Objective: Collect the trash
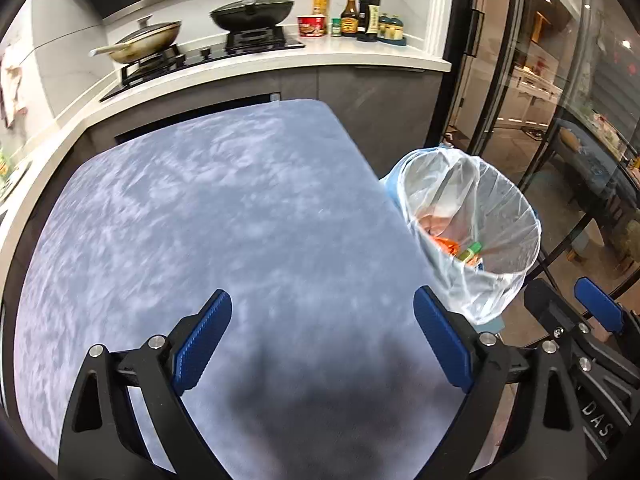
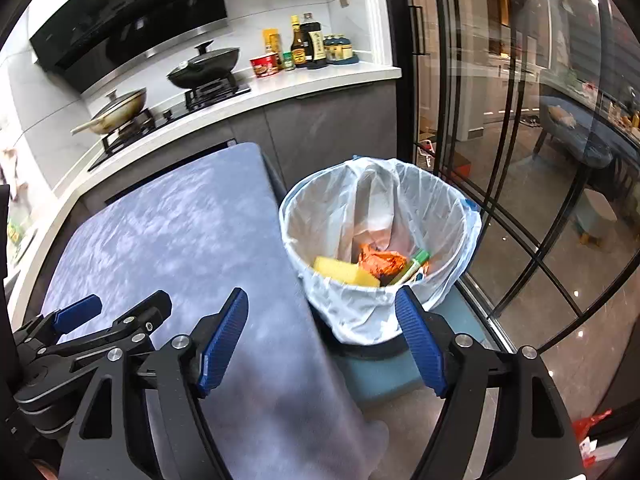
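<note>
Readable text: we only get "DAS" on the right gripper (image 1: pixel 592 320) body, at the lower right of the left wrist view; rest cut off. Bottle (image 2: pixel 301 46) labels on the kitchen counter (image 2: pixel 320 76) behind the bin are too small to read, same for the red cup (image 2: pixel 265 66).

Trash bin (image 2: pixel 380 248) with a white liner sits on a teal stand (image 2: pixel 380 376), just beside the right edge of the desk (image 1: pixel 220 220). In the bin: a yellow sponge (image 2: pixel 346 272), an orange wrapper (image 2: pixel 380 262), a green-capped tube (image 2: pixel 414 264), partly hidden by the liner rim.

Left gripper (image 1: pixel 322 336) over the desk, left of the bin, fingers wide apart, nothing between. Right gripper's fingers (image 2: pixel 420 344) apart too, empty, straddling the bin's near rim.

Desk has a mottled blue-grey cover. Stove with two lidded pans (image 1: pixel 252 12) behind the bin; glass doors (image 2: pixel 520 160) to its right.
</note>
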Tool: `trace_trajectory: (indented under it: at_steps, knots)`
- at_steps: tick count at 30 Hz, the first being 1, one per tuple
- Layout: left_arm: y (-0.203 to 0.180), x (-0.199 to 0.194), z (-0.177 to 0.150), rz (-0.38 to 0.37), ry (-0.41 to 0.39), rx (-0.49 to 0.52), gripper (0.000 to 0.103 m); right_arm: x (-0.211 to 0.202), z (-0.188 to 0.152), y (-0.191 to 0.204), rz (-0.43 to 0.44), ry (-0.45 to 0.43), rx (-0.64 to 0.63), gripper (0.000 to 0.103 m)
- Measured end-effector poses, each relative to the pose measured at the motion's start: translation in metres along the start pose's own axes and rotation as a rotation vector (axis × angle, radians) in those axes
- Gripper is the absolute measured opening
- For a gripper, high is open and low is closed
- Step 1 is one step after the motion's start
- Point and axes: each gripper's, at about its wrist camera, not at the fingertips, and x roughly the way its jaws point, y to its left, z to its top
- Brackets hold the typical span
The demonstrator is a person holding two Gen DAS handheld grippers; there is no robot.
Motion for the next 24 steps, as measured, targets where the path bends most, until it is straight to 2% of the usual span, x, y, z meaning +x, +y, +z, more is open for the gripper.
trace_trajectory:
  at_steps: [5,11,15,24]
  knots:
    - [0.008,-0.012,-0.016,0.048,-0.002,-0.005,0.09,-0.011,-0.013,0.01,-0.015,-0.002,-0.036,0.077]
    - [0.016,-0.021,-0.028,0.053,0.011,-0.034,0.091,-0.019,-0.022,0.01,-0.017,0.012,-0.032,0.084]
    - [0.015,-0.024,-0.033,0.057,0.013,-0.029,0.091,-0.021,-0.026,0.009,-0.017,0.024,-0.034,0.084]
    - [-0.003,-0.031,-0.021,0.045,-0.007,-0.009,0.091,-0.027,-0.017,-0.002,-0.024,0.012,-0.029,0.084]
